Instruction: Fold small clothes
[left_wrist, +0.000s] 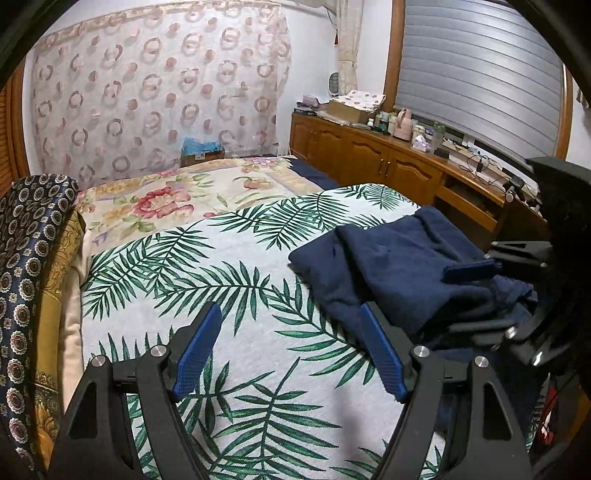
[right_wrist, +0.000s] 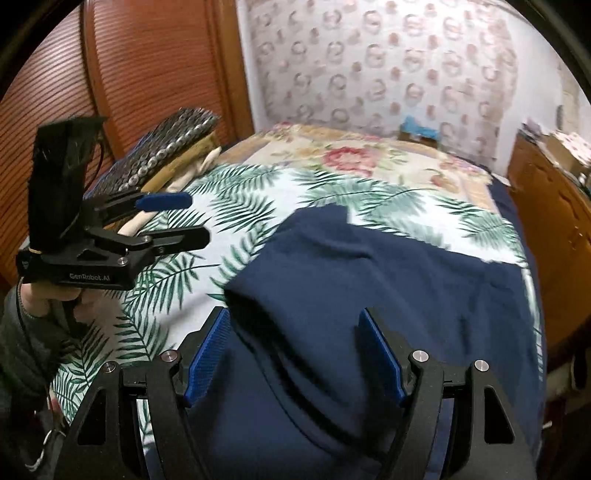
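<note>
Right tool (right_wrist: 293, 354) spread over navy garment (right_wrist: 369, 280), left tool (right_wrist: 184, 218) spread above palm-print cover (right_wrist: 229, 206)

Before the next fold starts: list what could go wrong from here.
1. The navy garment lies bunched near the bed's right edge; a tug might drag it off.
2. Both grippers are open: the left gripper is over bare cover, the right gripper over thick folds, so a pinch may catch several layers.
</note>
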